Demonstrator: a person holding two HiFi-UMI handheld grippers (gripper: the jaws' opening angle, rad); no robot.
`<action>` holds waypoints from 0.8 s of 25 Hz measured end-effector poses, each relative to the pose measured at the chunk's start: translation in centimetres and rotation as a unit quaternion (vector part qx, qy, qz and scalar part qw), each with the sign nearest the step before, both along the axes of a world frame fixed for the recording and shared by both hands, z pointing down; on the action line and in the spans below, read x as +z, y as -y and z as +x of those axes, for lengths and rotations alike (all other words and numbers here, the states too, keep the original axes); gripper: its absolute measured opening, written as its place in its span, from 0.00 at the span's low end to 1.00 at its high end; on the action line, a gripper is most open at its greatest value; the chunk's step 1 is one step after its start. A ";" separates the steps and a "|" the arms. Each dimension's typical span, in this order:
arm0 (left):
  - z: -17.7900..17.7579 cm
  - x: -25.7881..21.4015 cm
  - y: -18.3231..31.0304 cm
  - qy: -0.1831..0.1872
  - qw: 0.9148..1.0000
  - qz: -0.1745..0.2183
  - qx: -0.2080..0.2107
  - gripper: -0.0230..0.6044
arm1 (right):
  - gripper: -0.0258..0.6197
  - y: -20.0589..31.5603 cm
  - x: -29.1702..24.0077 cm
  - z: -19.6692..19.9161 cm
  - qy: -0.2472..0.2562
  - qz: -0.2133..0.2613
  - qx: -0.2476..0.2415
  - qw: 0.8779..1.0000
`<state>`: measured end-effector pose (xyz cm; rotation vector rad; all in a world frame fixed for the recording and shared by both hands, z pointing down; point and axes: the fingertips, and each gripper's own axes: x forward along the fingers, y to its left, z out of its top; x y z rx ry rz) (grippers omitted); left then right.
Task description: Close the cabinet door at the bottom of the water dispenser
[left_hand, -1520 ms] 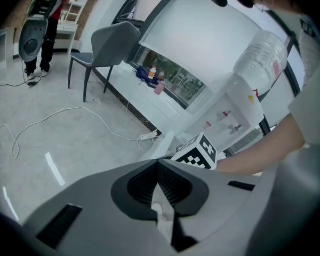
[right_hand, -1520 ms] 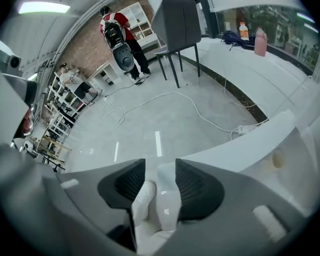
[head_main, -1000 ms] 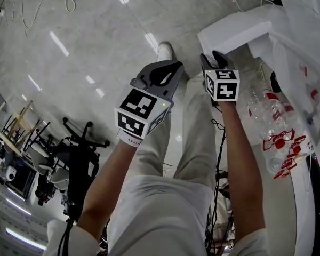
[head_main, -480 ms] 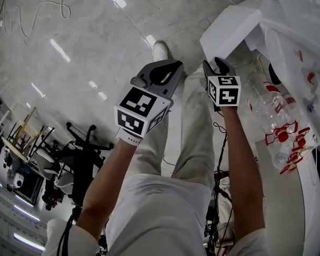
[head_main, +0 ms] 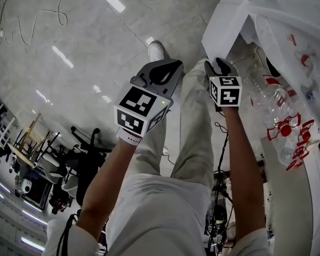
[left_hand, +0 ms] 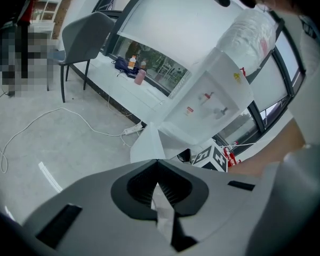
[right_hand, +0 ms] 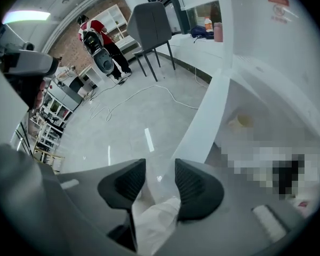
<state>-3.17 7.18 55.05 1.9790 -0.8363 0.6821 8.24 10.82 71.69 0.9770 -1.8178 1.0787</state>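
Glossy grey floor (head_main: pixel 69 89) mirroring ceiling strip lights, white cable (left_hand: pixel 64 110) trailing across; grey chair (left_hand: pixel 85 33) beside window ledge (left_hand: pixel 122 87).

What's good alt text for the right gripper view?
The right gripper holds its dark ribbed jaws apart and empty, near the edge of the open white cabinet door. Beyond lie a grey floor, a white cable and a grey chair.

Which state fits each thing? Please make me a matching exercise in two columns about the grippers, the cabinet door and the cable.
1 left gripper
2 right gripper
3 cabinet door
4 cable

a stands open
b jaws together
c lies on the floor
d jaws apart

Pairs: 1-b, 2-d, 3-a, 4-c
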 end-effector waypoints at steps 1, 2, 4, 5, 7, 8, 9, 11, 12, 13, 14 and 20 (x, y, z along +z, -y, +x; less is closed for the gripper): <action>0.3 0.0 -0.1 0.000 1.000 0.000 0.002 0.05 | 0.32 -0.1 0.0 0.4 -0.001 0.000 0.003 1.000; 0.7 0.0 -0.2 0.000 1.000 0.000 0.004 0.05 | 0.32 -0.2 0.0 0.8 -0.002 -0.001 0.006 1.000; 1.4 0.0 -0.3 -0.001 1.000 0.000 0.008 0.05 | 0.32 -0.3 0.1 1.6 -0.003 0.000 0.011 1.000; 1.7 0.0 -0.4 -0.001 1.000 -0.001 0.011 0.05 | 0.32 -0.4 0.0 1.9 -0.004 0.001 0.013 1.000; 2.2 0.0 -0.5 0.000 1.000 0.000 0.014 0.05 | 0.32 -0.5 0.0 2.7 -0.006 0.002 0.019 1.000; 2.5 0.0 -0.6 0.000 1.000 0.000 0.016 0.05 | 0.32 -0.6 0.0 3.1 -0.007 0.003 0.022 1.000; 2.8 0.0 -0.6 0.000 1.000 0.001 0.018 0.05 | 0.32 -0.6 0.1 3.5 -0.008 0.003 0.025 1.000; 3.3 0.0 -0.9 0.001 1.000 0.001 0.023 0.05 | 0.32 -0.7 0.2 4.3 -0.011 0.003 0.031 0.999; 3.6 0.0 -0.9 0.001 1.000 0.000 0.025 0.05 | 0.32 -0.8 0.2 4.7 -0.012 0.003 0.034 0.999; 3.8 0.0 -1.0 0.001 1.000 0.001 0.027 0.05 | 0.32 -0.8 0.2 5.1 -0.013 0.003 0.036 0.999; 4.1 -0.1 -1.0 0.002 1.000 0.001 0.029 0.05 | 0.32 -0.8 0.2 5.5 -0.015 0.003 0.038 0.999; 5.3 -0.2 -1.1 0.003 0.999 0.002 0.038 0.05 | 0.32 -0.9 0.2 7.9 -0.027 0.006 0.047 0.998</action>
